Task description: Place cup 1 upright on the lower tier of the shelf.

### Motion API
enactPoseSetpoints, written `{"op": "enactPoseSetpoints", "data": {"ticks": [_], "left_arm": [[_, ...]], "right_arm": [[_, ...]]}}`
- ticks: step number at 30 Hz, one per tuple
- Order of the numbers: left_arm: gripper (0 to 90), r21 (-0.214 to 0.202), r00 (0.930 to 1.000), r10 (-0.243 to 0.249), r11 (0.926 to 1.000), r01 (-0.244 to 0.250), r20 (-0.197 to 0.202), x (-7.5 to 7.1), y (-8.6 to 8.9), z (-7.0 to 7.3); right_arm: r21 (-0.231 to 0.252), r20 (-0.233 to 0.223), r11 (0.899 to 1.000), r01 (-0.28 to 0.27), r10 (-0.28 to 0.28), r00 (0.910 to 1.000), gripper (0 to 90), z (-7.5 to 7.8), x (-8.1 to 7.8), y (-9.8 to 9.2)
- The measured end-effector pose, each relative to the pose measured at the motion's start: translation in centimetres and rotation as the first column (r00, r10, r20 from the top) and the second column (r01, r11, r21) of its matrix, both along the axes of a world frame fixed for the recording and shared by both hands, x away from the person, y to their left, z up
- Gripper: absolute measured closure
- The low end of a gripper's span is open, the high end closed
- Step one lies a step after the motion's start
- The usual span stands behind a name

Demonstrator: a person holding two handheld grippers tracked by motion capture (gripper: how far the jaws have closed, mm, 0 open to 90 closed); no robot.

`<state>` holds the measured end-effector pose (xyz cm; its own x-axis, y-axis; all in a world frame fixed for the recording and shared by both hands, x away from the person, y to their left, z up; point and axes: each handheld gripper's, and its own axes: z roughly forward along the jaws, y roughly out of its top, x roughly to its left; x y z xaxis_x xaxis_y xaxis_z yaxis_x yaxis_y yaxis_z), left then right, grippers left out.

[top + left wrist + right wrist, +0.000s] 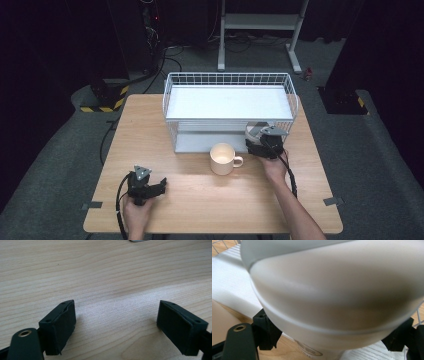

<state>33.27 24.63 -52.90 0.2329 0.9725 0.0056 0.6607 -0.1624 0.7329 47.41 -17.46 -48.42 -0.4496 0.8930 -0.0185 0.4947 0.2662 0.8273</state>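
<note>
Nearest to the person, on the left side of the wooden table [200, 200], the left hand [136, 212] holds the left gripper [156, 187] low over the wood. In the left gripper view, the left gripper [116, 322] has its two black jaws wide apart, with just bare table between them, so it is let go and grips nothing. A bit farther in, near the middle of the table, a cream mug [222, 159] stands upright with its handle pointing right. Just to the right of the mug, and a little farther off, the right hand [275, 167] holds the right gripper [259, 139] up to the front of a white wire rack [230, 80]. This gripper is clasped around a pale bowl [255, 131], which sits at the right end of the rack's lower shelf [200, 142], just under the top shelf. In the right gripper view, the right gripper [332, 337] has one black jaw on each side of the pale bowl [332, 290], both touching its round wall. The bowl is very close to the camera and blurry, and the white shelf shows behind it. The rack stands on the far half of the table. Beyond the table, on the dark floor, stands a grey metal stand [260, 22].
</note>
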Motion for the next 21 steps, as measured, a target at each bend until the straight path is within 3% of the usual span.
{"op": "enactPoseSetpoints", "data": {"ticks": [12,21], "left_arm": [[16.1,0.000,1.0000,0.000,1.0000,0.000,0.000,0.0,0.0,0.0],[16.1,-0.001,1.0000,0.000,1.0000,0.000,0.000,0.0,0.0,0.0]], "right_arm": [[-0.015,-0.042,1.000,-0.010,0.009,0.9991,14.7,-0.1,-0.5,-0.2],[-0.010,-0.048,1.000,0.015,-0.016,0.9987,23.0,-0.5,-1.8,-0.8]]}}
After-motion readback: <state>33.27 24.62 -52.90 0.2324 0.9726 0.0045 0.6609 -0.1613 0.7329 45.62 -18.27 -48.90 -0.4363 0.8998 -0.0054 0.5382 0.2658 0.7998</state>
